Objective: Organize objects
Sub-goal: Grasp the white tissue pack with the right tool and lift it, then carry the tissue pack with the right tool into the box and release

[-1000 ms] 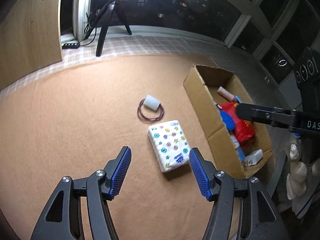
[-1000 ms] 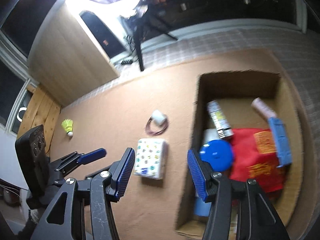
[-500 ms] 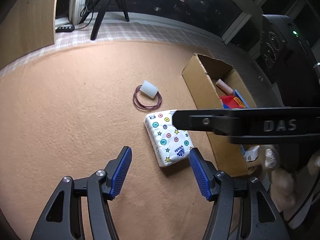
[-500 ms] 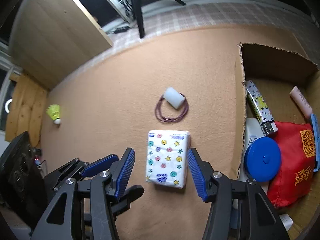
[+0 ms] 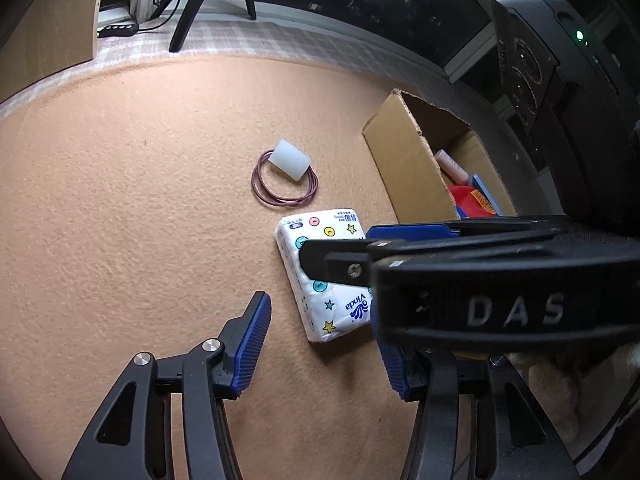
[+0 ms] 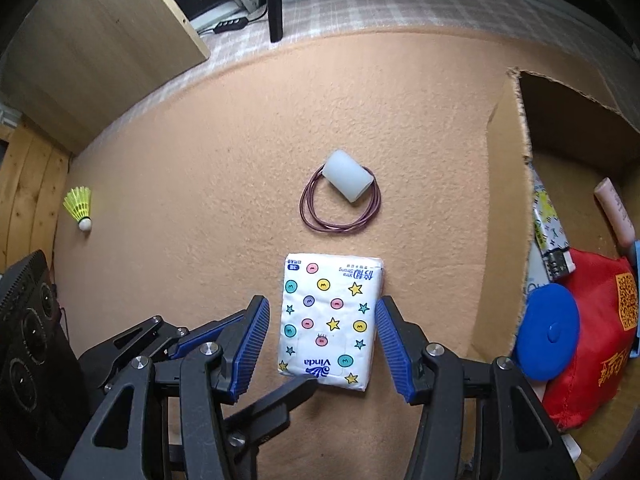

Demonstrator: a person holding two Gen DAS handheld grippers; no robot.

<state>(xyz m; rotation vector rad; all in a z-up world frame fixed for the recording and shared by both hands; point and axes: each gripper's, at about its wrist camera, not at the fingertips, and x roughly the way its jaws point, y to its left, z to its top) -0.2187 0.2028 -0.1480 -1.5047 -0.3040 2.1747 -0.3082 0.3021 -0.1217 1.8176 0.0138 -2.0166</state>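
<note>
On the carpet (image 6: 180, 200), tissue pack (image 6: 332, 320) between right gripper (image 6: 320, 344) fingers, apart, untouched, left gripper (image 5: 320, 344) fingers closing, empty

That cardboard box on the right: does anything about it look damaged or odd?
Yes. The cardboard box has a ragged, torn top rim with no flaps, visible along its near wall. Inside, the items lie jumbled, a blue lid resting against a red pouch.

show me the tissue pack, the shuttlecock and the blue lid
tissue pack (image 6: 330, 320), right wrist view, middle of its printed top.
shuttlecock (image 6: 79, 207), right wrist view, its yellow skirt.
blue lid (image 6: 548, 336), right wrist view, centre of the disc.
</note>
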